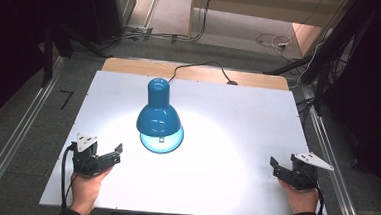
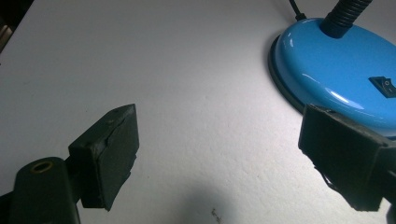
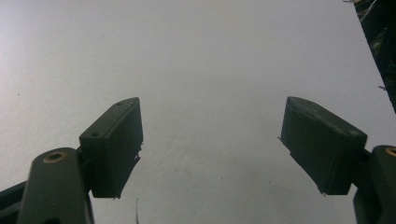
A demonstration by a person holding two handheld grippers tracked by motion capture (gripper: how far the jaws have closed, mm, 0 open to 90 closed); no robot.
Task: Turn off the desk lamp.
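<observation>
A blue desk lamp [image 1: 158,118] stands lit on the white table [image 1: 238,120], its shade bent down over its round base [image 1: 169,142]. My left gripper [image 1: 115,155] rests near the front left, just left of the lamp, held open. In the left gripper view the open left gripper [image 2: 219,126] frames bare table, with the lamp base [image 2: 336,65] and its black rocker switch [image 2: 385,85] at the right, behind the right jaw. My right gripper [image 1: 275,167] sits at the front right, well away from the lamp. The right gripper [image 3: 212,116] is open over bare white table.
The lamp's black cord [image 1: 201,65] runs off the back edge over a wooden strip [image 1: 131,66]. Metal rails [image 1: 21,132] flank the table. Cables [image 1: 272,41] lie on the floor behind. A bright pool of light surrounds the lamp.
</observation>
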